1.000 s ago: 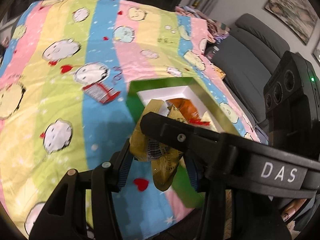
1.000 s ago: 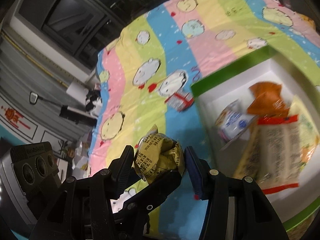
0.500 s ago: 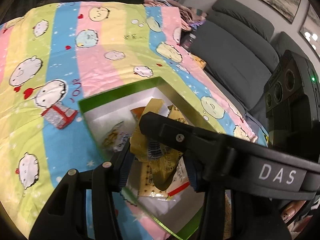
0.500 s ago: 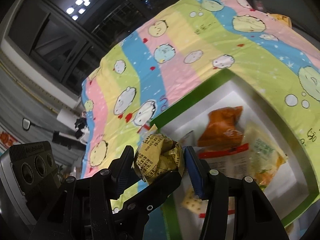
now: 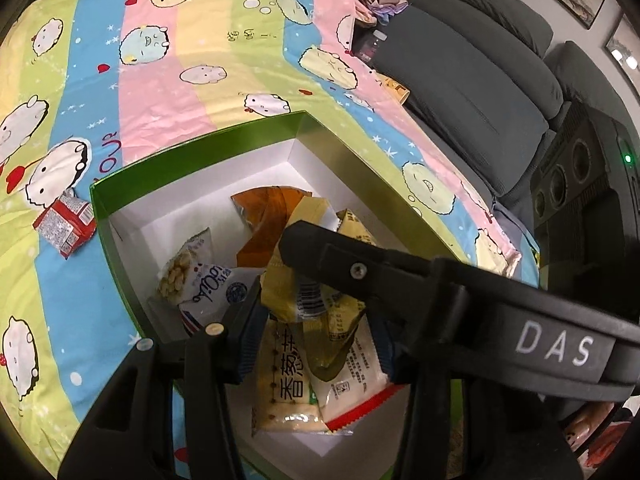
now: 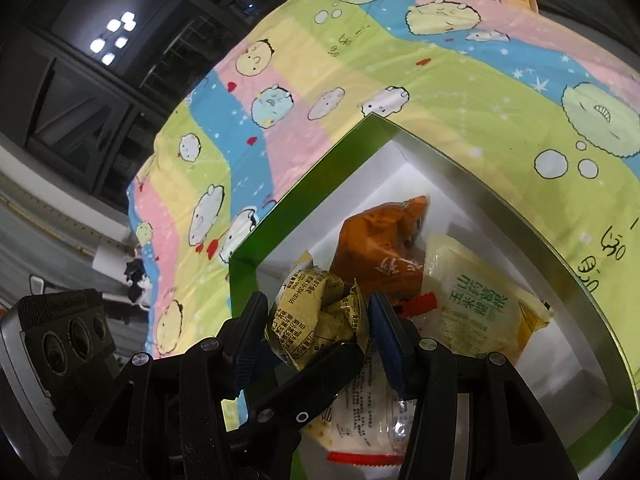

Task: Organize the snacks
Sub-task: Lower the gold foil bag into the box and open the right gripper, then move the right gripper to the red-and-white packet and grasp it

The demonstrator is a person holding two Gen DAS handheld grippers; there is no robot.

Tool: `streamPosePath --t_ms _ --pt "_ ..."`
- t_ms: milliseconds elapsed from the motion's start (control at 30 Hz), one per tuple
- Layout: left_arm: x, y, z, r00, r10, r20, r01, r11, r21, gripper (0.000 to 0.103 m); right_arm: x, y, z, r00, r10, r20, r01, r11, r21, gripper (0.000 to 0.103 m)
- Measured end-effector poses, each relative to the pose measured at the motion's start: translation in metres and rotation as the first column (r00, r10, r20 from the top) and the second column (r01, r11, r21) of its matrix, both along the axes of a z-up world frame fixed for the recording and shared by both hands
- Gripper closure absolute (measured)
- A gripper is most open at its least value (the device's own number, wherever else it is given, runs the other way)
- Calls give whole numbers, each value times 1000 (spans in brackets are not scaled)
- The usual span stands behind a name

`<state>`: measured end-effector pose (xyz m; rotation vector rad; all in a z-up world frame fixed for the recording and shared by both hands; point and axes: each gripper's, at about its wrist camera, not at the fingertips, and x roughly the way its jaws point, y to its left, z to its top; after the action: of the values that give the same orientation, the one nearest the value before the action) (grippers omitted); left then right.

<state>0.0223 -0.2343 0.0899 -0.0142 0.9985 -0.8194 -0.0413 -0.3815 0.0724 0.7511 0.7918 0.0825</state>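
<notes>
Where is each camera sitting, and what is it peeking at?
Left wrist: sits on the left gripper, looking down along its fingers into the green box; both grippers show, pinching one yellow packet.
Right wrist: sits on the right gripper, also looking down into the box; both grippers show.
Shared: the yellow packet, the orange packet, box and striped blanket.

Packets crowd the green box's point(image 5: 192, 152) near half; its white far corner point(image 5: 256, 168) lies bare.
</notes>
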Motion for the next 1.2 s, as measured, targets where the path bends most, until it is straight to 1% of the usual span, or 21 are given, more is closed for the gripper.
streamPosePath --t_ms 233,333,433,533,600,700,733,767,800,867,933,1000,1067,1100,1200 --pt "3 -5 0 1000 -10 10 9 1000 11 56 2 -4 -2 1000 -12 8 12 1000 17 48" --pt "4 -7 4 1000 -19 23 19 1000 3 56 0 -6 1 999 -24 24 24 1000 10 48" --pt "11 -12 9 999 -7 37 7 1000 6 57 5 -11 5 999 -31 41 30 999 24 48" --pt "18 -14 8 1000 2 32 -2 1000 9 57 13 -14 5 998 -36 45 34 999 37 48" --pt "23 -15 3 1000 11 20 -11 1000 24 56 16 -16 2 997 -51 50 49 998 39 48" --pt "23 -13 -1 999 26 24 -27 999 44 54 20 -16 -5 998 -64 16 63 997 34 48" --pt "22 -11 0 999 26 24 -27 999 37 54 20 -17 -5 998 -67 14 67 997 28 48" --pt "23 -9 0 999 27 22 -28 999 30 51 19 -17 -5 997 -74 15 74 997 19 48" --pt "22 -7 2 999 32 18 -32 999 25 46 18 -17 -3 997 -79 19 79 997 9 45" --pt "21 0 7 998 51 32 -52 998 20 39 14 -17 1 996 -85 36 85 996 -10 38" --pt "19 9 13 996 72 54 -72 997 13 36 9 -14 7 995 -83 58 85 996 -37 38" --pt "17 21 19 993 96 64 -96 995 8 27 6 -9 14 995 -74 63 78 994 -75 38" --pt "16 34 24 988 131 84 -132 991 8 25 5 -4 18 996 -68 60 73 993 -92 36" --pt "15 41 26 985 148 92 -149 989 10 24 4 0 21 996 -61 65 67 992 -102 33" --pt "15 67 29 976 201 88 -202 979 5 19 5 10 28 997 -39 62 47 991 -128 30"
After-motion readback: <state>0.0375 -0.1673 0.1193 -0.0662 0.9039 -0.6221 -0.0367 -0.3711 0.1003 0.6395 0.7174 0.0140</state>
